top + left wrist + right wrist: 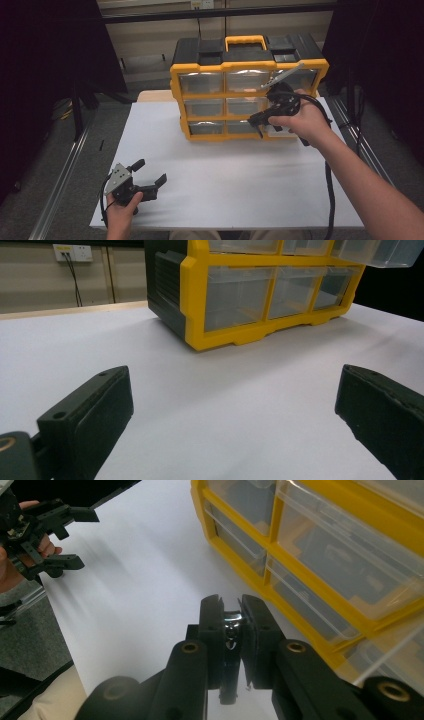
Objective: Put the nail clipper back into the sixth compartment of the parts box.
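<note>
Right hand-held gripper (231, 611) is pinching a small shiny metal part (231, 625) between its pads, jaws almost pressed together; can't tell exactly what the part is. It's held off the desk (225, 170), with the yellow drawer cabinet (247, 95) just beyond and beside the jaws, near the lower right drawers. One clear drawer (382, 251) on that side sticks out of the cabinet. Left hand-held gripper (150, 172) sits low over the near left part of the desk, jaws spread wide, nothing between them, well apart from the cabinet ahead of it.
</note>
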Demonstrator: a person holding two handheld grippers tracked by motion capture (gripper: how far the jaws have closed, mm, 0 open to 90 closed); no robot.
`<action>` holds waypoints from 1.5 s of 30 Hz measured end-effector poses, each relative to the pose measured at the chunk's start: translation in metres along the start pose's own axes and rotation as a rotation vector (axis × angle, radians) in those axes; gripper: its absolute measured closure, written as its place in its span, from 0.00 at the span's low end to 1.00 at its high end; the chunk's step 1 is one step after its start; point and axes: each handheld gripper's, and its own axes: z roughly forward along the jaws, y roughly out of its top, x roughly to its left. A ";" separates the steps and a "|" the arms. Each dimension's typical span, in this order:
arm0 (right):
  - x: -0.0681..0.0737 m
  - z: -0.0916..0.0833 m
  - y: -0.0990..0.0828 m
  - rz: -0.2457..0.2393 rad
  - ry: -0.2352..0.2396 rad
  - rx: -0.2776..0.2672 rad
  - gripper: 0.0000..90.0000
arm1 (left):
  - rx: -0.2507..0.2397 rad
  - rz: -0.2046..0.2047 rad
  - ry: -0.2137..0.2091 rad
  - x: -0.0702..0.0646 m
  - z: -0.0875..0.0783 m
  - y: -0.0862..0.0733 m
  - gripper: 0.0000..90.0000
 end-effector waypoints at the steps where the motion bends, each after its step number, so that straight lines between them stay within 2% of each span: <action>1: -0.001 -0.001 0.001 0.000 0.002 -0.002 0.90 | -0.001 -0.001 0.000 0.000 0.000 0.000 0.02; 7: -0.005 -0.012 0.005 0.019 -0.013 -0.010 0.90 | 0.002 0.000 -0.001 0.000 0.000 0.000 0.02; 24: -0.015 -0.037 0.019 0.025 -0.053 -0.049 0.90 | -0.004 0.004 -0.004 0.000 0.000 0.001 0.02; 29: -0.017 -0.045 0.022 0.033 -0.070 -0.054 0.90 | -0.009 -0.008 -0.007 0.000 0.000 0.000 0.02; 32: -0.020 -0.047 0.024 0.023 -0.076 -0.061 0.90 | -0.013 -0.009 -0.006 -0.001 0.000 0.000 0.02; 45: -0.032 -0.055 0.022 0.045 -0.108 -0.051 0.90 | -0.014 -0.010 -0.015 0.000 0.000 0.000 0.02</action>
